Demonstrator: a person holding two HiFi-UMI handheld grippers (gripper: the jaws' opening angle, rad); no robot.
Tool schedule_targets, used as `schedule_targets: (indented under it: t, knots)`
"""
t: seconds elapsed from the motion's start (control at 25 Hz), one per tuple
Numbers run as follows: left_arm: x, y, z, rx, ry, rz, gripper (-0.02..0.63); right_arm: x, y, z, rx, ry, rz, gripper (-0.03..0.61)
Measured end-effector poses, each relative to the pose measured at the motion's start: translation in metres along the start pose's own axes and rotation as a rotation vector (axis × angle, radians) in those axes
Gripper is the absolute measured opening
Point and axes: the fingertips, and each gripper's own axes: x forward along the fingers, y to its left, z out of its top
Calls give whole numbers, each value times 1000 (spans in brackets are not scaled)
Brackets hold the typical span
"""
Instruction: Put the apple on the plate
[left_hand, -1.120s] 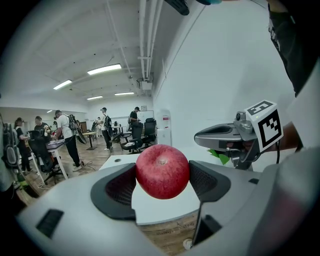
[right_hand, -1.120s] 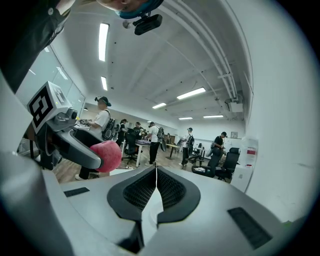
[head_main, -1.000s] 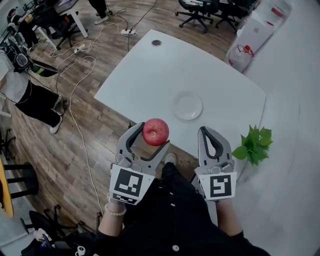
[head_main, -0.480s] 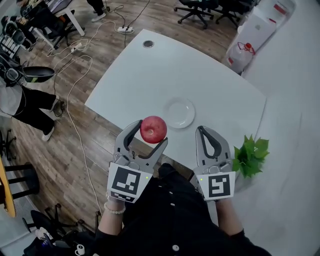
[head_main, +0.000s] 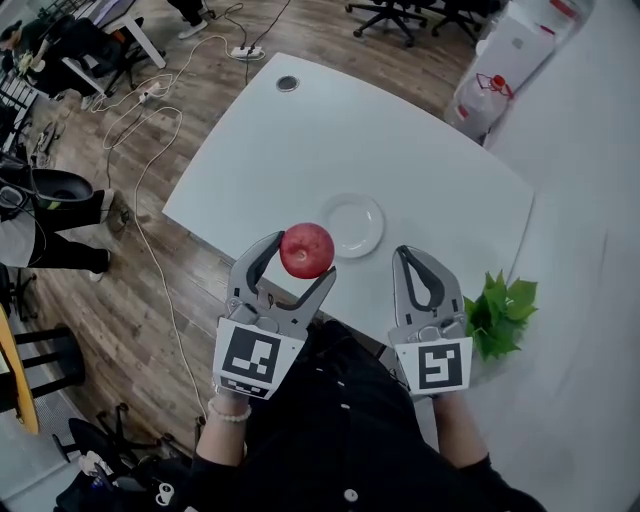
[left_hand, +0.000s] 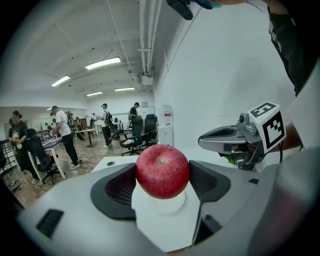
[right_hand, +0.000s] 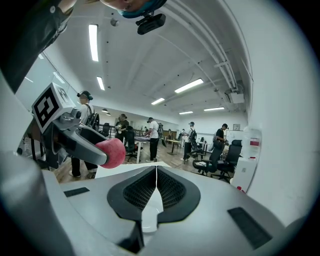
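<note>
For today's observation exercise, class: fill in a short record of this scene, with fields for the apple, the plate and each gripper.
apple: red, clamped between the jaws of the left gripper
plate: white, empty, on the white table
left gripper: shut on apple
right gripper: jaws together, nothing held
task status: apple not yet on plate

Bright ceiling strip lights (right_hand: 93, 42), even light; fisheye warp w/ dark corners.

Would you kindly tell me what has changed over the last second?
The left claw, shut on the apple, has carried it forward, so that in the head view it is now closer to the plate. Nothing was released. The right claw stayed shut and empty, and the plate remains bare.
</note>
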Motion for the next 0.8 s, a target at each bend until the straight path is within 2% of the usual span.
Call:
schedule_targets:
  t: [0.36,0.8]
  knots:
    - [12,6,-4,6,16,-40,345,4,-9,-3,22,22,-47,43]
    - [44,12,-16,18,33,-135,345,21,-14,-9,45,65,-100,43]
